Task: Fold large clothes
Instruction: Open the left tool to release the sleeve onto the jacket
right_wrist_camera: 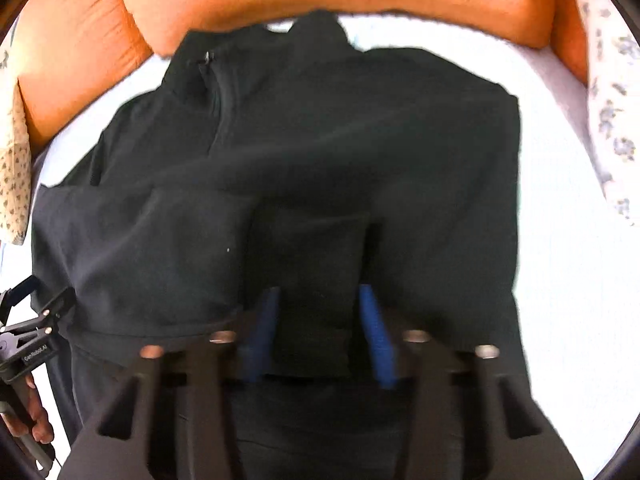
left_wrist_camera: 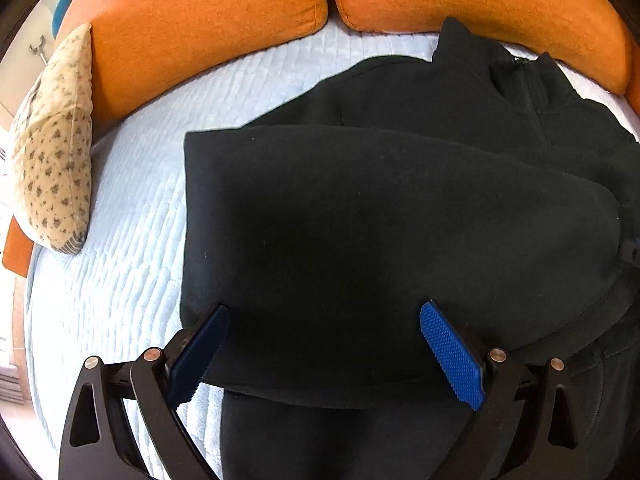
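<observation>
Sweater (left_wrist_camera: 400, 220) edges leave open quilt (left_wrist_camera: 132, 208) leftward, cushions (left_wrist_camera: 208, 12) behind.

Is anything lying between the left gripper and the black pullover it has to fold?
Nothing visible. The open left gripper hangs directly over the black pullover, with only bare fabric between its blue pads.

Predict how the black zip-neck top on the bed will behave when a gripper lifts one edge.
The top likely flops and drapes, since folded layers already sag softly. Its thick fleece look suggests moderate weight. It should slide little on the ribbed bed cover.
</observation>
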Tool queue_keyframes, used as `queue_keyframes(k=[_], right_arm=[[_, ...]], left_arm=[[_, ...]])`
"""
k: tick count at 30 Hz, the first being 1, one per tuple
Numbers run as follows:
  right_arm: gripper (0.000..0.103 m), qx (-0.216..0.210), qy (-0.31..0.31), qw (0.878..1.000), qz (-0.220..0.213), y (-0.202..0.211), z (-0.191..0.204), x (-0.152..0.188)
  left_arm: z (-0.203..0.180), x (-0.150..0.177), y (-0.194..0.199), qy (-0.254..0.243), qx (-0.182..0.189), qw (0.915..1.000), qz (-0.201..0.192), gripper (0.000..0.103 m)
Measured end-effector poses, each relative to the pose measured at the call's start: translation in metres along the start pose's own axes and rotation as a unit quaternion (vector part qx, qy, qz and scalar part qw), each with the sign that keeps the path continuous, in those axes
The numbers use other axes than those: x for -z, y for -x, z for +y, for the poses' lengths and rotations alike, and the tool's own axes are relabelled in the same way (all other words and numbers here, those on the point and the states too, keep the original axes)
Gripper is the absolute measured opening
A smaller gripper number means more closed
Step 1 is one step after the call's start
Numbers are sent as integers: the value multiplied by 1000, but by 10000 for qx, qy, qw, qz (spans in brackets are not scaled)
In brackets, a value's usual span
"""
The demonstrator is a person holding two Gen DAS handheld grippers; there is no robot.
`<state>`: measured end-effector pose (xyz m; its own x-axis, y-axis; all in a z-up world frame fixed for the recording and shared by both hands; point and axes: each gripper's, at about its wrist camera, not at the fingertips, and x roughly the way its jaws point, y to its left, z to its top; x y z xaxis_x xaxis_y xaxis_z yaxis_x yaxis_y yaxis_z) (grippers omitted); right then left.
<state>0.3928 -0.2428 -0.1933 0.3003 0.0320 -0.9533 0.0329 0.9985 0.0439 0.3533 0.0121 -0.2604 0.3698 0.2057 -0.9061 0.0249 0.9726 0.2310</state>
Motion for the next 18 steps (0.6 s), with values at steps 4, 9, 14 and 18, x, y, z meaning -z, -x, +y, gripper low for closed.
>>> queue_keyframes(k=[4,9,14,18], right_arm=[[3,-337,-407,9984,-200,21,-28,2],[3,-414,-290,9984,-265,32,-38,5],[3,-283,-282,9986,-346,35,-40,5],[3,-184,-428,9976,-520,50,-53,5]], left_arm=[[-2,-7,5,-86,33,9999,-100,98],[-7,-8,6,-110,5,9999,-91,98],[-6,-9,8,-73,52,9999,-119,98],[-12,-13,16,-211,55,9994,-255,98]])
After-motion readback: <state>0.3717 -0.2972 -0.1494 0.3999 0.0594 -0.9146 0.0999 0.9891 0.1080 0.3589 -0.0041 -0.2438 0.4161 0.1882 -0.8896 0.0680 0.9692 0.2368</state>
